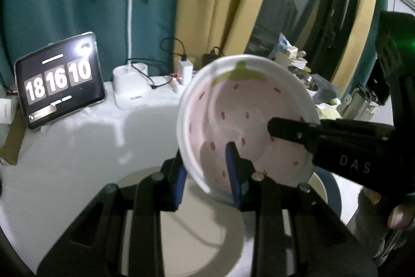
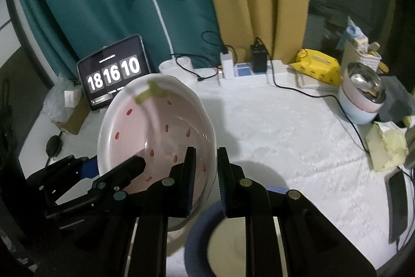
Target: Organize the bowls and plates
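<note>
both grippers hold one white ceramic bowl with a pink strawberry-patterned inside (image 1: 249, 121), lifted clear of the white counter (image 2: 285, 136) and tilted. the left gripper (image 1: 207, 173) has its jaws clenched on the bowl's near rim, one blue pad inside, one outside. the right gripper (image 2: 206, 173) has its jaws clamped on the opposite rim likewise. below the bowl lies a blue-rimmed beige plate (image 2: 228, 240). a tablet showing a clock (image 2: 114, 74) stands at the back.

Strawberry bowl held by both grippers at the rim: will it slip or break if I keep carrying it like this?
The strawberry bowl looks like glazed ceramic: probably stiff, slick and breakable. The left gripper and right gripper each pinch only its thin rim, tilted, so it could slide out.
</note>
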`<control>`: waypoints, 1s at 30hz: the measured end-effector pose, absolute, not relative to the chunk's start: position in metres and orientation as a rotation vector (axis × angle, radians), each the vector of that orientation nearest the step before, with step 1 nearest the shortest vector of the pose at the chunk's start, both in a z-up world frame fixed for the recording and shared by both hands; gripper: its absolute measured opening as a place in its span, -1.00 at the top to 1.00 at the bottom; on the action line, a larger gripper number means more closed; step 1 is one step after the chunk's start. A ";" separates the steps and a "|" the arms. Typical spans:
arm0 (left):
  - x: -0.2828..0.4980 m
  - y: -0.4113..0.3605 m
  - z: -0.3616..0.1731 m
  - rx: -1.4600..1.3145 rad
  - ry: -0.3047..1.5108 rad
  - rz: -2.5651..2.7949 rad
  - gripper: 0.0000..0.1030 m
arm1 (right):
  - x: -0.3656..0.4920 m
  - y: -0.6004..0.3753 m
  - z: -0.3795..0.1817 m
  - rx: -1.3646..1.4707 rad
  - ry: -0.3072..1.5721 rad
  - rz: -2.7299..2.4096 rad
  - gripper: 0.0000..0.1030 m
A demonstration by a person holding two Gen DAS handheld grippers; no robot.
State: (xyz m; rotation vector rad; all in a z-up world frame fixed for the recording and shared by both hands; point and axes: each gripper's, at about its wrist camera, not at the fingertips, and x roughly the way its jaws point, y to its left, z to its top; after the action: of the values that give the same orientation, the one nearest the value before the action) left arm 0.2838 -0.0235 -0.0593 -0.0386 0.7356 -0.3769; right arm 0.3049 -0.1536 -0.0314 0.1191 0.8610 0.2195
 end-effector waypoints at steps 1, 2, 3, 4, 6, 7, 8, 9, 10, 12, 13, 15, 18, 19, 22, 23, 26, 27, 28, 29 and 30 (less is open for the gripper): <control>0.282 -0.028 -0.059 -0.035 0.737 -0.381 0.43 | 0.302 -0.157 -0.032 0.123 0.861 0.216 0.66; 0.280 -0.033 -0.059 -0.030 0.739 -0.387 0.43 | 0.300 -0.161 -0.032 0.127 0.860 0.213 0.66; 0.278 -0.037 -0.059 -0.025 0.739 -0.392 0.43 | 0.297 -0.166 -0.033 0.133 0.860 0.208 0.66; 0.277 -0.039 -0.060 -0.021 0.740 -0.395 0.43 | 0.296 -0.169 -0.033 0.136 0.860 0.205 0.66; 0.274 -0.048 -0.061 -0.009 0.741 -0.407 0.43 | 0.290 -0.179 -0.035 0.146 0.859 0.195 0.66; 0.272 -0.052 -0.062 -0.003 0.744 -0.413 0.43 | 0.288 -0.183 -0.036 0.150 0.860 0.191 0.66; 0.271 -0.055 -0.063 0.001 0.746 -0.417 0.43 | 0.286 -0.186 -0.037 0.154 0.860 0.188 0.66; 0.270 -0.058 -0.064 0.005 0.749 -0.420 0.43 | 0.284 -0.191 -0.039 0.158 0.862 0.183 0.66; 0.268 -0.061 -0.065 0.008 0.752 -0.423 0.43 | 0.282 -0.193 -0.039 0.159 0.863 0.180 0.66; 0.266 -0.068 -0.067 0.016 0.759 -0.431 0.43 | 0.278 -0.200 -0.042 0.165 0.865 0.172 0.66; 0.265 -0.071 -0.069 0.020 0.763 -0.434 0.43 | 0.277 -0.202 -0.043 0.166 0.866 0.168 0.66; 0.263 -0.076 -0.071 0.023 0.769 -0.439 0.43 | 0.273 -0.206 -0.045 0.168 0.869 0.163 0.66; 0.261 -0.082 -0.074 0.027 0.778 -0.445 0.43 | 0.270 -0.212 -0.049 0.171 0.872 0.158 0.66; 0.261 -0.084 -0.076 0.029 0.782 -0.446 0.43 | 0.268 -0.215 -0.050 0.174 0.876 0.156 0.66; 0.257 -0.090 -0.080 0.040 0.791 -0.450 0.43 | 0.266 -0.220 -0.055 0.182 0.882 0.152 0.66; 0.256 -0.091 -0.081 0.044 0.794 -0.451 0.43 | 0.265 -0.221 -0.056 0.183 0.884 0.151 0.66; 0.254 -0.096 -0.087 0.053 0.809 -0.452 0.43 | 0.263 -0.225 -0.062 0.186 0.890 0.144 0.66; 0.253 -0.098 -0.088 0.055 0.812 -0.452 0.43 | 0.262 -0.226 -0.065 0.187 0.894 0.142 0.66; 0.253 -0.099 -0.089 0.055 0.817 -0.452 0.43 | 0.262 -0.227 -0.067 0.189 0.898 0.141 0.66; 0.253 -0.100 -0.091 0.055 0.821 -0.452 0.43 | 0.261 -0.228 -0.068 0.190 0.902 0.141 0.66; 0.252 -0.101 -0.092 0.055 0.824 -0.453 0.43 | 0.260 -0.229 -0.071 0.191 0.907 0.142 0.66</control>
State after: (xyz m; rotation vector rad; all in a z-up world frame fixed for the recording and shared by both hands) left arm 0.2522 -0.1007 -0.0923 0.0549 0.8242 -0.4527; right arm 0.2603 -0.2291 -0.0711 0.1912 0.9074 0.1416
